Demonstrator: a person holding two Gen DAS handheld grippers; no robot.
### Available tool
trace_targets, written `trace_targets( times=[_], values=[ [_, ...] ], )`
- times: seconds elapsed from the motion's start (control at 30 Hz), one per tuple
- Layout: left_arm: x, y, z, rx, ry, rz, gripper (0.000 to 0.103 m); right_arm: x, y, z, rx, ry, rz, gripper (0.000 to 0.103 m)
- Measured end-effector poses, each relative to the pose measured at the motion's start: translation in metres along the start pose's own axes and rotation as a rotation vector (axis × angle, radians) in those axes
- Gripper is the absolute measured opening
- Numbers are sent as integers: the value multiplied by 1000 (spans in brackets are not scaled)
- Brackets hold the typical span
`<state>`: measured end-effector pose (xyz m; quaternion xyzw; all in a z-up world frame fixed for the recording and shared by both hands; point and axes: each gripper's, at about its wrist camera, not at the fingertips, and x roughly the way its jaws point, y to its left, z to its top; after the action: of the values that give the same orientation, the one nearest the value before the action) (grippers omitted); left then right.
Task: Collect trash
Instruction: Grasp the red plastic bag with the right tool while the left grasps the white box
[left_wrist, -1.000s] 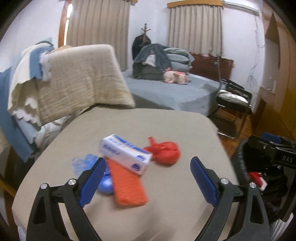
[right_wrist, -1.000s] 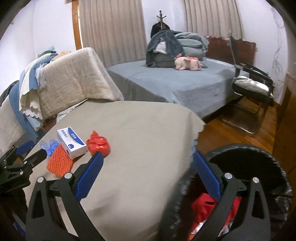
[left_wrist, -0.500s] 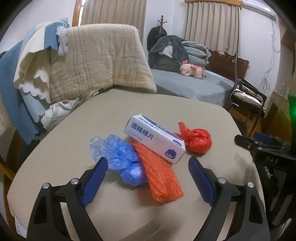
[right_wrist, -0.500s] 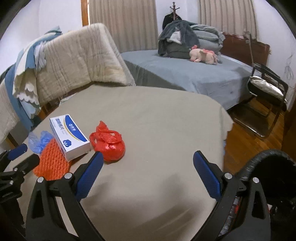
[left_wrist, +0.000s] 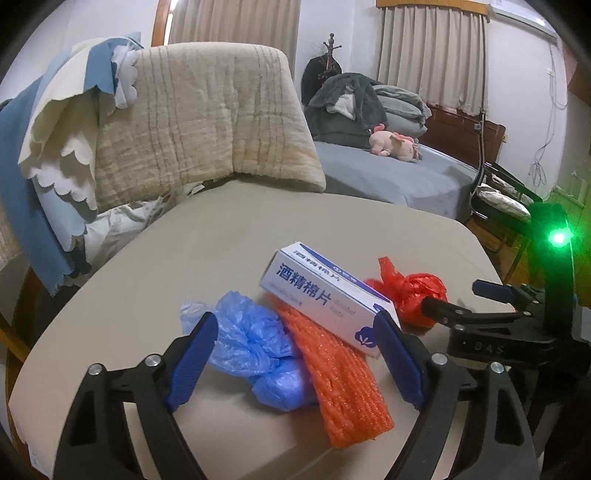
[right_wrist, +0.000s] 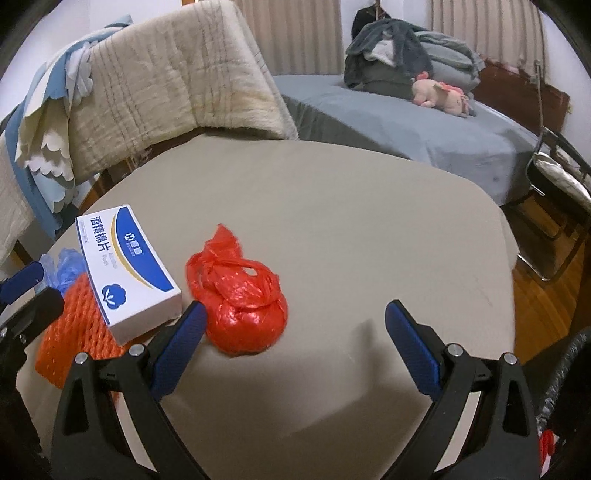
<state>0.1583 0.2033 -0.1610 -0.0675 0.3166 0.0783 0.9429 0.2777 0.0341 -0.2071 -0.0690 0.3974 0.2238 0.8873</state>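
Both grippers have come in closer and lower over the beige-covered table (right_wrist: 351, 206) since a second ago, the right one swinging away from the black-lined bin at the table's side until the trash fills its view. Now the left gripper (left_wrist: 295, 354) hangs over the pile with its blue pads spread wide and touching nothing; the crumpled blue plastic bag (left_wrist: 255, 347) and the orange foam net (left_wrist: 340, 373) lie on the cloth in the gap between them, and the near end of the white and blue alcohol-pad box (left_wrist: 325, 299) sits just by the right-hand pad. That box rests tilted across the far end of the net. Beyond it lies the knotted red plastic bag (left_wrist: 413, 291), with the right gripper (left_wrist: 491, 295) reaching in beside it under a green lamp. From the right gripper's (right_wrist: 295, 332) own camera its pads also stand wide apart and hold nothing; the red plastic bag (right_wrist: 240, 295) lies just ahead of its left pad, close beside the box (right_wrist: 125, 269), which overlaps the net (right_wrist: 77, 325) with a bit of blue bag (right_wrist: 62, 266) behind. A finger of the left gripper (right_wrist: 22, 291) shows at the left edge. Behind the table a cream quilt (left_wrist: 207, 122) hangs over a chair, and farther back a pink plush toy (left_wrist: 395, 144) lies on a grey bed (left_wrist: 388, 177).
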Motion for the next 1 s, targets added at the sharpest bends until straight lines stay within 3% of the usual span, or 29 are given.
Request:
trace_targets(
  times=[0.17, 0.33, 0.63, 1.0],
  values=[
    [0, -1, -4, 1, 10, -5, 84, 10, 7, 4, -17, 32, 46, 80],
    [-1, -1, -6, -3, 16, -7, 84, 12, 18, 4, -43, 52, 143, 37],
    [-5, -9, 2, 1, -1, -22, 84, -2, 11, 2, -15, 31, 133, 34],
    [24, -45, 7, 43, 43, -30, 85, -12, -11, -1, 43, 19, 110, 34]
  ],
)
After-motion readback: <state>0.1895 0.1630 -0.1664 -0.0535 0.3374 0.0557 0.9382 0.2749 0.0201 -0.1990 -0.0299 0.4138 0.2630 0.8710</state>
